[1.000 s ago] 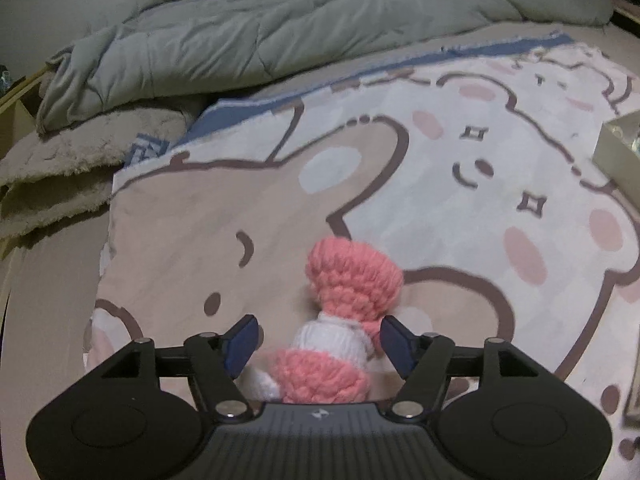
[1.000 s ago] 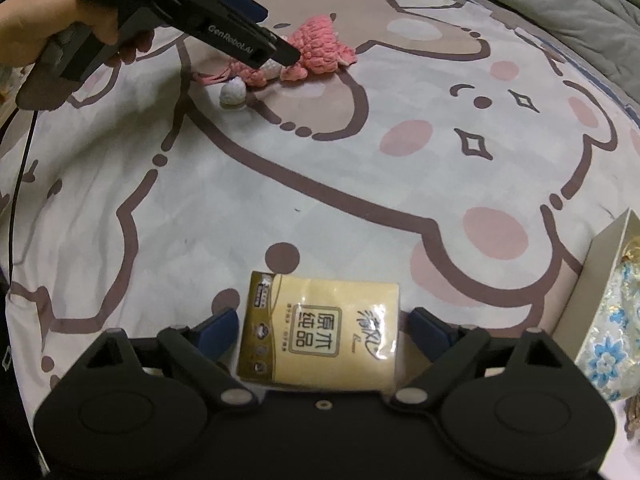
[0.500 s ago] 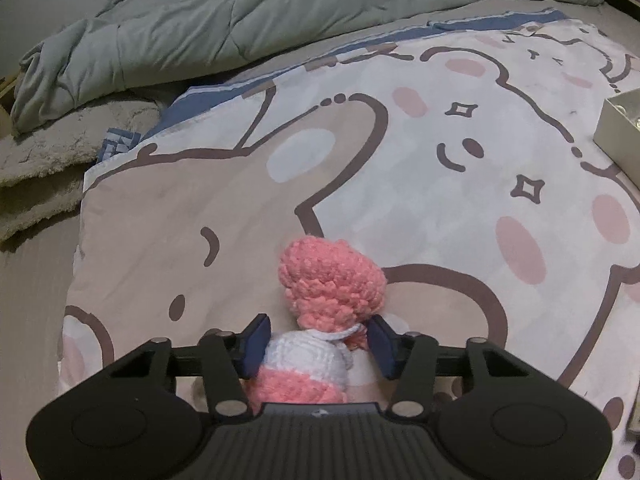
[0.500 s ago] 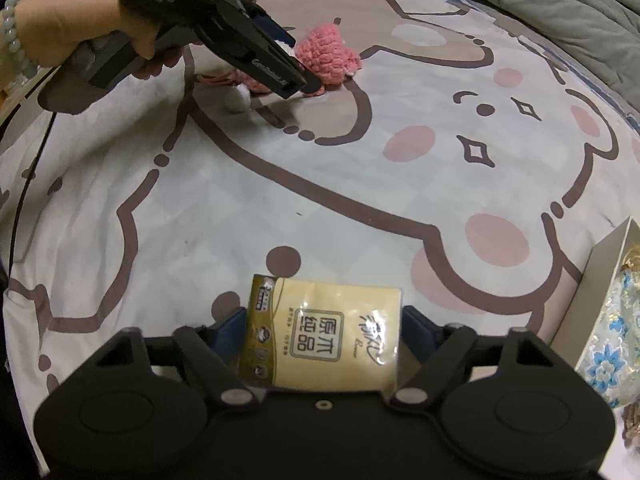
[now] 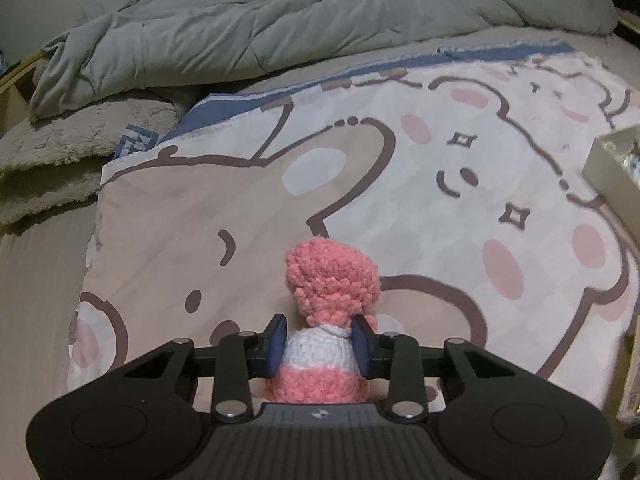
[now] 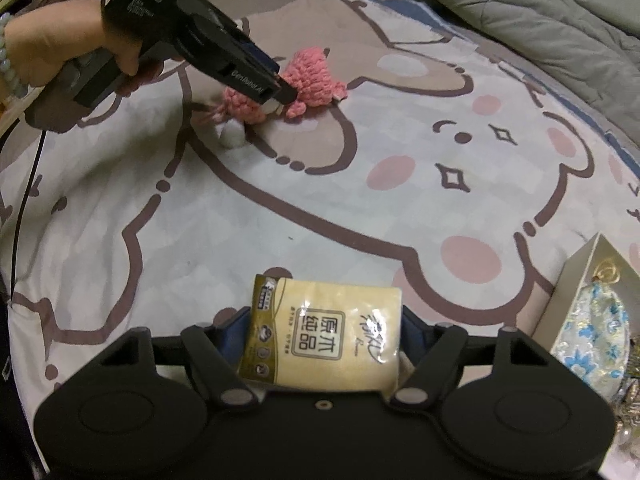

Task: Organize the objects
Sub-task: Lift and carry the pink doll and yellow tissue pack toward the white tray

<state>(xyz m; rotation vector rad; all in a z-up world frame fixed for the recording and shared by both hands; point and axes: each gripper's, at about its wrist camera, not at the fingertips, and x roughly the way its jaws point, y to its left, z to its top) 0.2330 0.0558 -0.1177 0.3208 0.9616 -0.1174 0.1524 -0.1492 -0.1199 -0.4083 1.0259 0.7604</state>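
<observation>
I have both grabs made: my left gripper pinches the knitted doll between its jaws, my right gripper clamps the tissue pack. Both remain to be stowed, presumably in the box right of the jaws.

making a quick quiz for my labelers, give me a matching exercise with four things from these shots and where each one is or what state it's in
Things:
1. pink and white crocheted doll
2. yellow tissue pack
3. grey quilted duvet
4. cream open box

Places or states:
A. at the right edge of the bear-print sheet
B. between the right gripper's fingers
C. bunched beyond the sheet
D. clamped by the left gripper

Pairs: 1-D, 2-B, 3-C, 4-A
</observation>
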